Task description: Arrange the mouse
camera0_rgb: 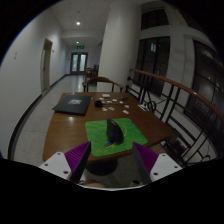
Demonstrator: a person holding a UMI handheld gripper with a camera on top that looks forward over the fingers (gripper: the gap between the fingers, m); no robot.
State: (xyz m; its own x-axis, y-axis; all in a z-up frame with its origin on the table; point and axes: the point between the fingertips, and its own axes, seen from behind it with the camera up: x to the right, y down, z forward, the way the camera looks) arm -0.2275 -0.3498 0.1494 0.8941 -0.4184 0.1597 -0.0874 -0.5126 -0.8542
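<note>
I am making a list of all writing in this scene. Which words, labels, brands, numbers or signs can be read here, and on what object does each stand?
No text can be read.
The mouse on the green mat: no legible brand.
The dark flat item farther along the table: no legible label.
The small pale items beyond it: too small to read.
The open gripper: no marking visible.

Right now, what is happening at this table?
A person's hand-held gripper hangs open over a brown wooden table. A dark computer mouse lies on a green square mat, just ahead of the purple-padded fingers, not yet grasped. A closed dark laptop rests farther along the table.
</note>
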